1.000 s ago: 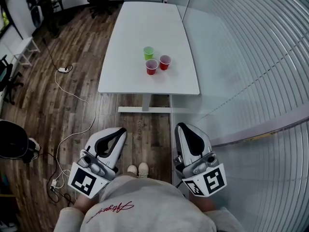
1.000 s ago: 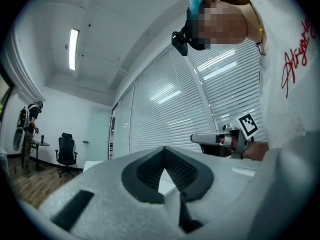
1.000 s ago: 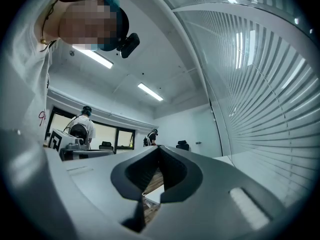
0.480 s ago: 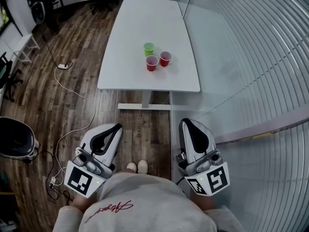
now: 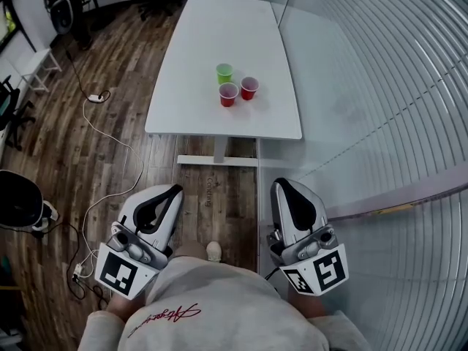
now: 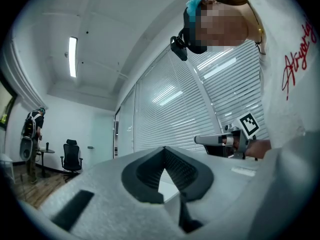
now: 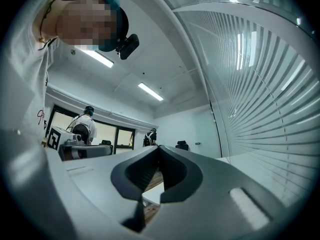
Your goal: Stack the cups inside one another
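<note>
Currently, left gripper and right gripper are fully closed and empty, near the person; three cups stand on the far table.

Being lit brightly and evenly — glowing from ceiling strip lights high above the left gripper and above the right gripper. Washing out the white table ahead of both tools, casting only soft shadows beneath it. Bowing the blinds right of the right gripper, darkening into a round black rim in both gripper views — blurring slightly on each tool's body nearest its lens.
</note>
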Demonstrator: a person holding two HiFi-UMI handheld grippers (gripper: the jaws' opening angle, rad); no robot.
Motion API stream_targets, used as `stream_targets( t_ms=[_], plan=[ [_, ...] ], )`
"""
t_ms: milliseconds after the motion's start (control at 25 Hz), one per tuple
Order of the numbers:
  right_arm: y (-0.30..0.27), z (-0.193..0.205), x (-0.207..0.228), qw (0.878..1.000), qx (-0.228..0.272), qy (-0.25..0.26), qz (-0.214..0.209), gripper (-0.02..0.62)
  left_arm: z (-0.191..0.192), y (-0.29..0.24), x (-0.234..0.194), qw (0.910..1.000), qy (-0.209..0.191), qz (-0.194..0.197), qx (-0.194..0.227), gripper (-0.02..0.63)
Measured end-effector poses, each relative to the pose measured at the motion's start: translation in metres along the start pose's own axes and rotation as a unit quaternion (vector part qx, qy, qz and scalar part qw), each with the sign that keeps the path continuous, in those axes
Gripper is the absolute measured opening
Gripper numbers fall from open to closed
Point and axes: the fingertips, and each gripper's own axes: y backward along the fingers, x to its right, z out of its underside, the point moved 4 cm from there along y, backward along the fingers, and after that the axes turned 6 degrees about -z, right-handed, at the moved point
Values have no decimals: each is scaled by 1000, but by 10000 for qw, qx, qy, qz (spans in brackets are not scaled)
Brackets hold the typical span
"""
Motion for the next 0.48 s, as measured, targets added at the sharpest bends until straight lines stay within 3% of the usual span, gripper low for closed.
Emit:
stream_targets(
  t_ms=[480],
  plan=[
    [-15, 12, 18, 9999, -20, -126, -50, 2, 8, -14, -14, 9999, -35, -153, -59, -5]
  ],
)
